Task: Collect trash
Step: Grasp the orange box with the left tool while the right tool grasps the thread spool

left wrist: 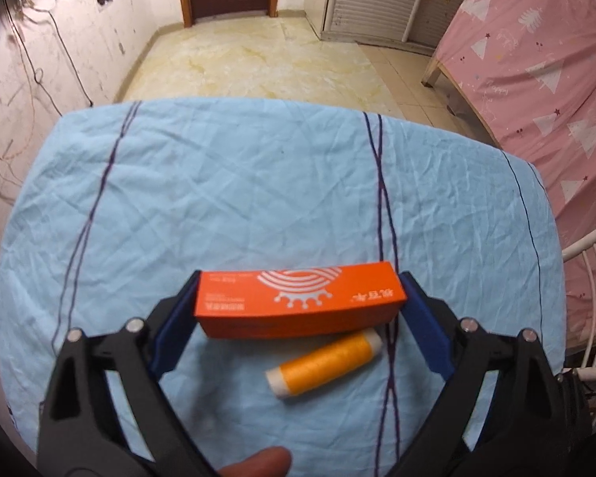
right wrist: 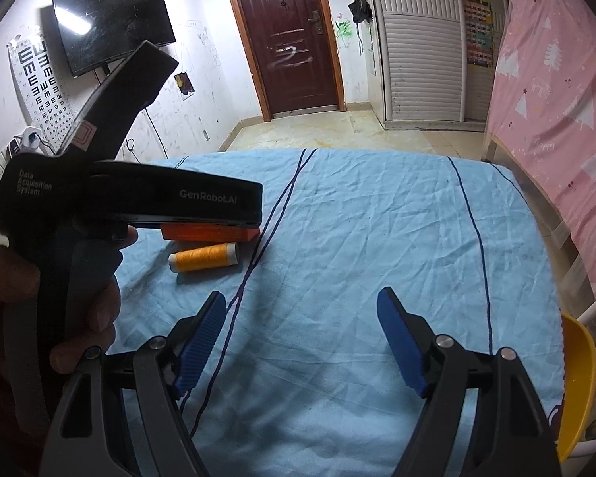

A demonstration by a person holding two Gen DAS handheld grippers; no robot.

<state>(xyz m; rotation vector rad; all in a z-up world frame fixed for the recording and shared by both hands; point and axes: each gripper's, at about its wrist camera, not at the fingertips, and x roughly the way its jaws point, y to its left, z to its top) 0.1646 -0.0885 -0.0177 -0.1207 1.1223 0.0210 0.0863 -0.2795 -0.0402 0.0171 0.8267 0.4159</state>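
left hand-held gripper (left wrist: 300, 306) clamps orange box (left wrist: 298, 304) just beside yellow thread spool (left wrist: 324, 361); right hand-held gripper (right wrist: 300, 342) gapes wide over blue cloth (right wrist: 357, 238).

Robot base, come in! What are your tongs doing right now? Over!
Left tongs shut on orange box, lifted off the blue cloth. Right tongs open, empty. Yellow thread spool lying under the box.
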